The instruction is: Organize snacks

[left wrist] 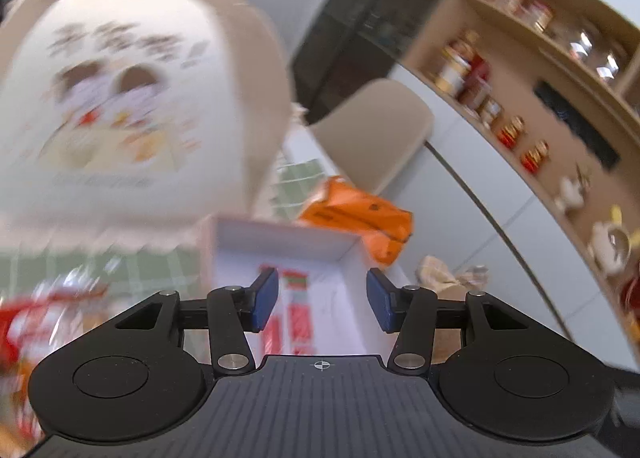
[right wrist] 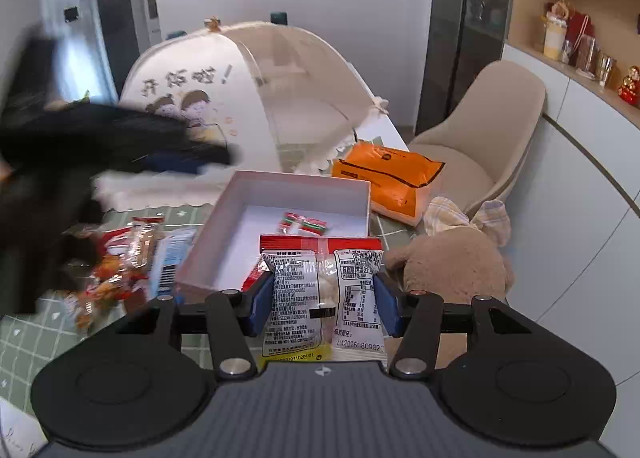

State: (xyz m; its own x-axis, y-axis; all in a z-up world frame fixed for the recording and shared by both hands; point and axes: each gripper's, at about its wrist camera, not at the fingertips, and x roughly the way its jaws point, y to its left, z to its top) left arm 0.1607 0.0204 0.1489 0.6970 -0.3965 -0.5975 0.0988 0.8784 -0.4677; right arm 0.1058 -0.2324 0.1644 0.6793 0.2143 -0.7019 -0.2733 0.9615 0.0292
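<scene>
In the right wrist view my right gripper (right wrist: 324,296) is shut on a clear snack packet (right wrist: 320,282) with a red top edge and white pieces inside, held just short of the open white box (right wrist: 296,182). A red-and-green packet (right wrist: 304,223) lies in that box. Loose snacks (right wrist: 120,258) are heaped left of the box on the green checked cloth (right wrist: 24,334). The blurred left gripper (right wrist: 176,160) hangs over the box's far left corner. In the left wrist view the left gripper (left wrist: 322,288) stands open above the box (left wrist: 280,234), with red packets (left wrist: 294,290) lying below and nothing between its pads.
A domed mesh food cover (right wrist: 248,90) stands behind the box. An orange bag (right wrist: 384,174) lies at the box's far right and a brown plush toy (right wrist: 452,262) at its right. A beige chair (right wrist: 480,122) and wall shelves with jars (left wrist: 520,98) stand to the right.
</scene>
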